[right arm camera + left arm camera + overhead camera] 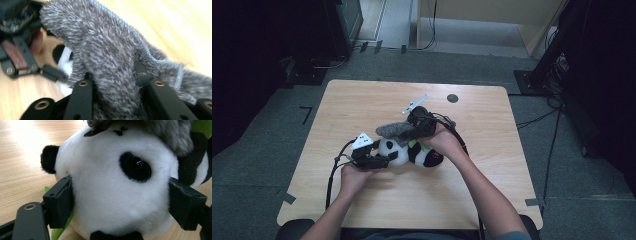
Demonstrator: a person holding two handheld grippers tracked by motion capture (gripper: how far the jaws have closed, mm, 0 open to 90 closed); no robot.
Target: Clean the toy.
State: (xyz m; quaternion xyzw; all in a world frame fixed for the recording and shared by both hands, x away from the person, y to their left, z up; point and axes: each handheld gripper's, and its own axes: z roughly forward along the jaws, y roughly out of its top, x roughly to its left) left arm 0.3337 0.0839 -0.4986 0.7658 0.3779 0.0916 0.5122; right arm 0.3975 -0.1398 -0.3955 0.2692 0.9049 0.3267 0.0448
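Note:
A black-and-white panda plush [426,157] lies on its side in the middle of the wooden table [362,100]. My left gripper [388,156] is shut on its white head [112,195], one black pad [60,202] pressing in on each side. A grey furry cloth [394,130] lies draped over the top of the panda. My right gripper [411,131] comes from the right and is shut on that cloth [107,50], which bunches between the two jaws [116,85]. A bit of green fabric [412,144] shows at the panda's neck.
A small black round disc [452,98] sits near the table's far edge. Cables trail from both grippers, the left one looping toward the near edge [331,180]. Dark stands and cables [552,65] line the floor around the table.

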